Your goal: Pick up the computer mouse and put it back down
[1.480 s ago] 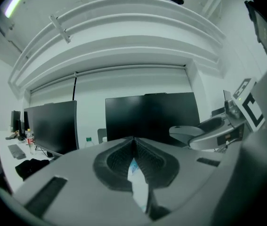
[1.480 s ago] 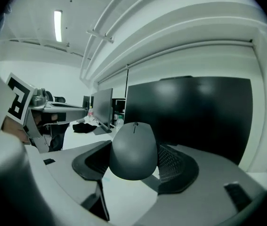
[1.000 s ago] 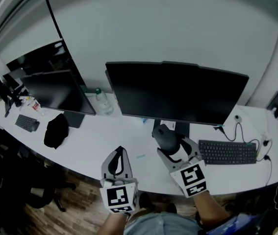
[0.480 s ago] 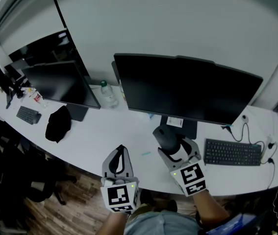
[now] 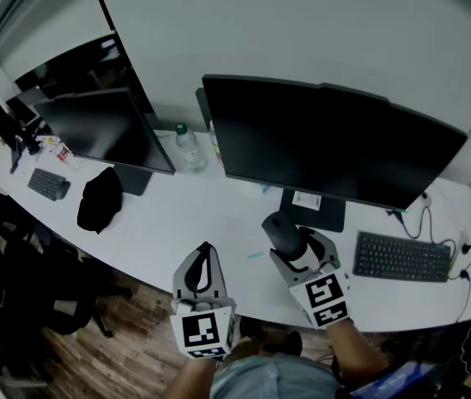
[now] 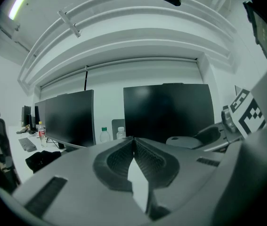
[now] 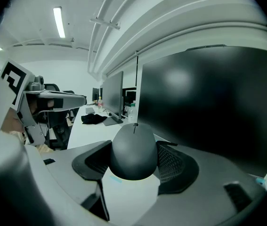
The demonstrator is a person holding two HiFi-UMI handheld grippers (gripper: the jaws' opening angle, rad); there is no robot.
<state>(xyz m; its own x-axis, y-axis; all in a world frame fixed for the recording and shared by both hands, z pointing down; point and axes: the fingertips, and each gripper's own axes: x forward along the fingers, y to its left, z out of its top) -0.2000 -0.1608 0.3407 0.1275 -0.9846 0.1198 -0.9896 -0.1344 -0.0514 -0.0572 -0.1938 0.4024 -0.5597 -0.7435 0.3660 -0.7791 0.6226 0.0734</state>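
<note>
A dark computer mouse (image 5: 278, 229) sits clamped between the pads of my right gripper (image 5: 284, 238), held just over the white desk (image 5: 193, 214) in front of the big monitor's stand. In the right gripper view the mouse (image 7: 134, 152) fills the gap between the jaws, and the pads press its sides. My left gripper (image 5: 203, 251) hovers at the desk's near edge, left of the mouse. Its jaws meet at the tips with nothing between them, as the left gripper view (image 6: 133, 139) shows.
A large dark monitor (image 5: 335, 144) stands behind the mouse, a second monitor (image 5: 106, 127) to the left. A black keyboard (image 5: 401, 258) and cables (image 5: 459, 248) lie right. A water bottle (image 5: 187, 148), a black bundle (image 5: 100, 199) and a small keyboard (image 5: 48, 183) lie left.
The right gripper has sunk toward the desk with the mouse still gripped. The left gripper has dropped a little too, still shut. The head view has shifted, so the monitors sit further right.
</note>
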